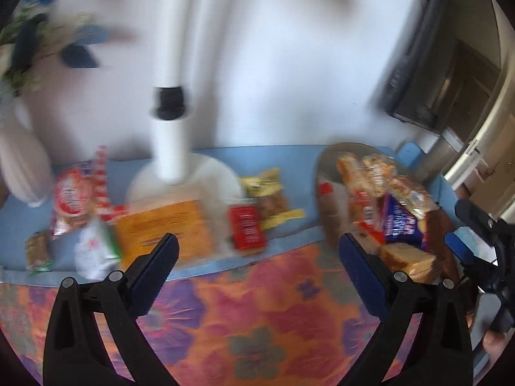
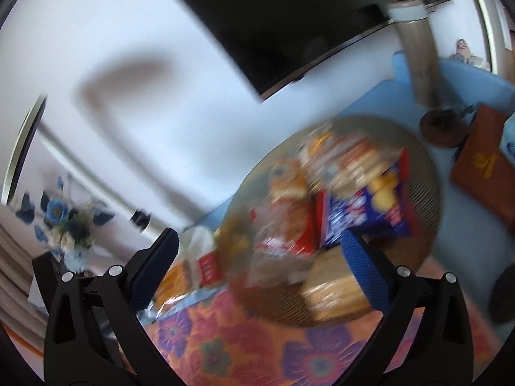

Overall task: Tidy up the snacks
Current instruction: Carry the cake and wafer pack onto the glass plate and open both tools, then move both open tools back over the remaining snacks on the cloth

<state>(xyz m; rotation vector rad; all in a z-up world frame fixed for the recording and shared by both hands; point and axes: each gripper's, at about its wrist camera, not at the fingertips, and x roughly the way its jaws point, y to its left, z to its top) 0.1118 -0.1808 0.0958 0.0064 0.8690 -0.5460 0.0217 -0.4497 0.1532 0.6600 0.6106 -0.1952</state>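
Over the flowered cloth (image 1: 257, 321) on the bench, we see our left gripper (image 1: 257, 254) and right gripper (image 2: 259, 251) both spread wide, holding nothing. Beyond lie loose snacks (image 1: 248, 228) on blue cloth; the round tray (image 2: 418, 160), right, is heaped with packets.

Blue table (image 1: 289, 157) with floral cloth (image 1: 244, 321), snack-filled tray (image 1: 325, 160), loose packets (image 1: 248, 228)
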